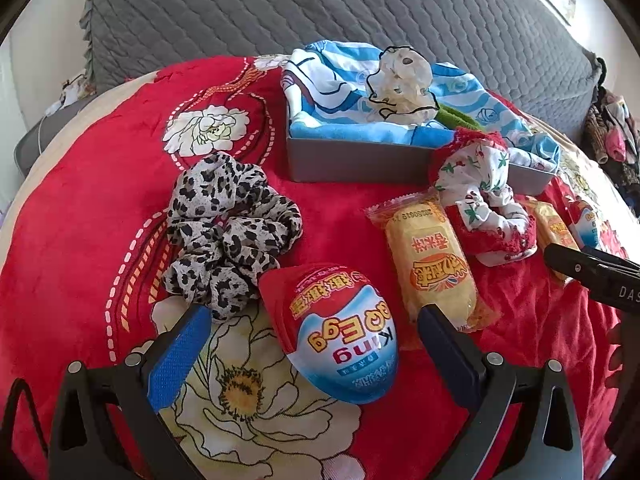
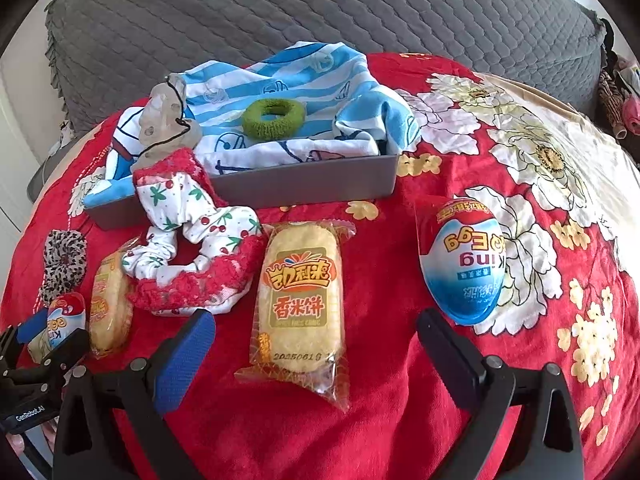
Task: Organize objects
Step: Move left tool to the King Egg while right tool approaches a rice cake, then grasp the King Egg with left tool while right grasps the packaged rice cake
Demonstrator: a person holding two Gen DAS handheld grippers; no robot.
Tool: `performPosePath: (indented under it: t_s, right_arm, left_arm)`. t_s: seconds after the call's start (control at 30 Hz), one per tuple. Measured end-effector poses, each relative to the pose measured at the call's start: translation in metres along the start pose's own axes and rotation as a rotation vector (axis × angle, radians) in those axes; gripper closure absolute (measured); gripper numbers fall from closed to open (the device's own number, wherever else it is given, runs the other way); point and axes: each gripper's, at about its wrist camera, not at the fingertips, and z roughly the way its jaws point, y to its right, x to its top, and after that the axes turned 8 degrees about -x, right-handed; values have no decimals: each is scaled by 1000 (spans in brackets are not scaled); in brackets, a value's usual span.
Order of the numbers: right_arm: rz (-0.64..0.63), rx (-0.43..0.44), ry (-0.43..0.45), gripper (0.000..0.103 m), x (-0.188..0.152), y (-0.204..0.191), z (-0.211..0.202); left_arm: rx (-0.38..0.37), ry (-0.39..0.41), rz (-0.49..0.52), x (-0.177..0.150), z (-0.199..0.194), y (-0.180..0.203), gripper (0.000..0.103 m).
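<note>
Left gripper (image 1: 316, 344): blue ribbed pads apart, straddling a glossy plastic egg (image 1: 344, 332) at lower centre. Right gripper (image 2: 314, 344): pads apart around a crinkly-wrapped oblong rice cake (image 2: 298, 304), lower centre. Gathered leopard scrunchie (image 1: 228, 232) centre left. Grey rectangular box (image 2: 312, 184), cloth-lined, upper centre.

Two low, close views toward tray (image 1: 352, 162)

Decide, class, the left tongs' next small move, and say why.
Probably close the left tongs on the toy egg: they are open, the egg lies between their fingers, and the tray beyond already holds hair ties.
</note>
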Motion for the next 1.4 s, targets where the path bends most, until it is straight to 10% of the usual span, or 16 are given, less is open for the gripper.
performPosePath:
  t_s: [0.83,1.0,1.4]
  right_arm:
    - [-29,-24,-6,25,2,0,14]
    - [-38,-28,2,35,4,0,14]
    - [-47,-1,25,61,5,-2,10]
  left_arm:
    - [-10,11,7,-3,0,-2,4]
    - [-17,6,16,-3,0,-2,32]
    - [-44,-3,30,-4,0,2,49]
